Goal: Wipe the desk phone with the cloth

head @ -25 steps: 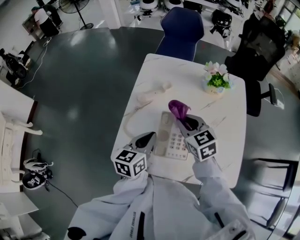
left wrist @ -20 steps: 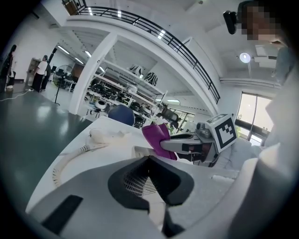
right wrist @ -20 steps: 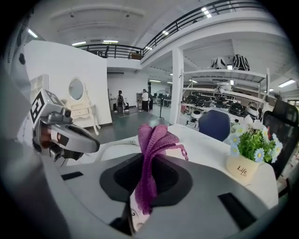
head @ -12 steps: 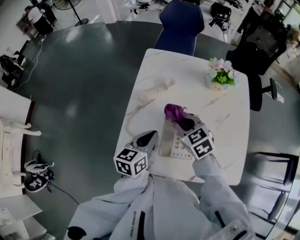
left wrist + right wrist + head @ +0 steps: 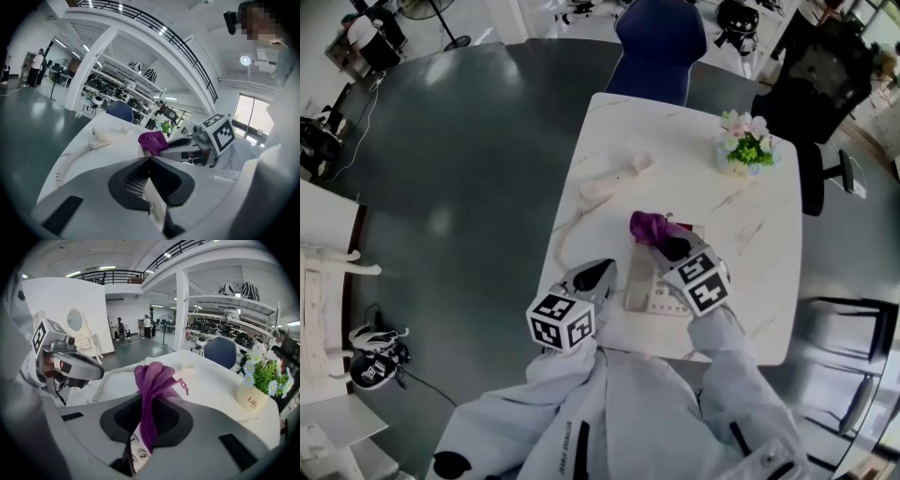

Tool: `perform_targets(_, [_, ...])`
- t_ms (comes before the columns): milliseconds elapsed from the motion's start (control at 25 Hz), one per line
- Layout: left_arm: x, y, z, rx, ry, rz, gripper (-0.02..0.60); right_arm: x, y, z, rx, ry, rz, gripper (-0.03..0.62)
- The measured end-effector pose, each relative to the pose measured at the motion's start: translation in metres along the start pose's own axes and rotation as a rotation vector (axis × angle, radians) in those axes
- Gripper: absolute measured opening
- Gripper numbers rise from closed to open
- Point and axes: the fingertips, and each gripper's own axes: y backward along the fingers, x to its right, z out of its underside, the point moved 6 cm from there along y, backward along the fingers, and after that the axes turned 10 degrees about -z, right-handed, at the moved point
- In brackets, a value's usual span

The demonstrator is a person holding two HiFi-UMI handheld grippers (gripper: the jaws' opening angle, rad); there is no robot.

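A white desk phone base (image 5: pixel 651 291) lies on the white table (image 5: pixel 712 202), its keypad (image 5: pixel 137 450) showing under my right jaws. My right gripper (image 5: pixel 668 243) is shut on a bunched purple cloth (image 5: pixel 650 226) (image 5: pixel 152 385) that sits over the far end of the phone base. The handset (image 5: pixel 614 180) lies off the base at the table's left side, joined by a coiled cord (image 5: pixel 562 239). My left gripper (image 5: pixel 598 277) rests at the phone's left edge with its jaws closed together and nothing between them; its view shows the purple cloth (image 5: pixel 153 140) ahead.
A small pot of flowers (image 5: pixel 745 150) stands at the table's far right. A blue chair (image 5: pixel 659 47) is pushed against the far edge and a black office chair (image 5: pixel 814 103) stands to the right. The near table edge lies just under my grippers.
My right gripper and the cloth have shifted slightly toward the left and nearer over the phone's far end. The left gripper has stayed in place.
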Motion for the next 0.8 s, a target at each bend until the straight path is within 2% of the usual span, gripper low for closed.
perform_targets(800, [0.013, 0.018, 0.007, 0.018, 0.01, -0.023, -0.002, -0.02, 0.002, 0.013, -0.028, 0.018, -0.075, 0.038])
